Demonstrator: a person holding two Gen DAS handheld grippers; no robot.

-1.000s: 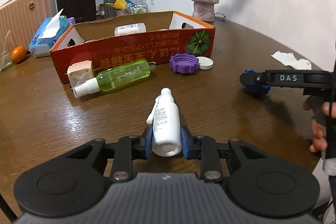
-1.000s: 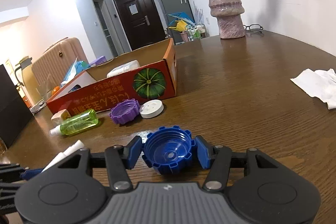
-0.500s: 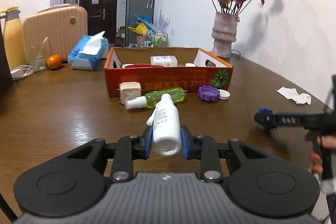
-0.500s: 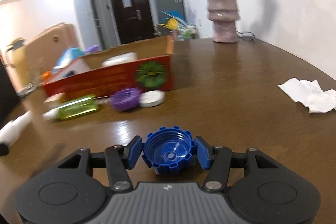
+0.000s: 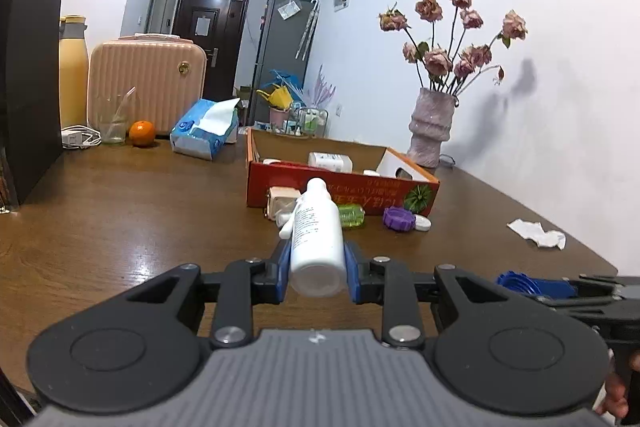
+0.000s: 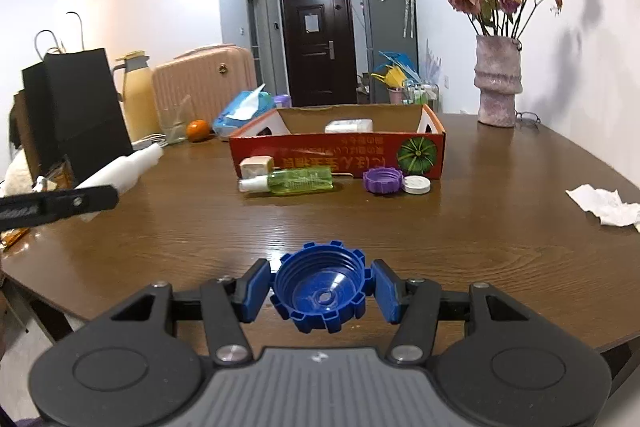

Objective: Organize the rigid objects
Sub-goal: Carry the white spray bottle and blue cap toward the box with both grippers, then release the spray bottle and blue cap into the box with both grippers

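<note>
Two grippers are up over the brown wooden desk [image 6: 500, 211], each carrying something. With its blue pads pressed against the bottle's sides, the left gripper [image 5: 316, 269] is clamped on a white bottle [image 5: 316, 239], whose base faces the camera and whose cap end points toward the red cardboard box [image 6: 340, 155]. From the right wrist view the same bottle [image 6: 120, 171] shows at the left edge, held clear of the desk surface and off to the left of the box. The right gripper [image 6: 322, 291] holds a blue ribbed cap [image 6: 320, 291] between its pads, the cap's open, threaded side facing the camera; it sits in front of the box and well apart from it. Landmark for the rest is the box, which stands near the middle of the desk with a white container [image 6: 348, 125] lying inside. Against its front wall, at the left end, sits a small beige cube [image 6: 257, 165]; a green spray bottle [image 6: 296, 181] lies on its side just in front of the box. At the box's front right corner rest a purple cap [image 6: 383, 180] and, just beside it, a white lid [image 6: 416, 184]. To the right of the box, well apart, lies a crumpled white tissue [image 6: 604, 205]. Behind the box's right end stands a vase [image 6: 497, 83] of dried roses.
</note>
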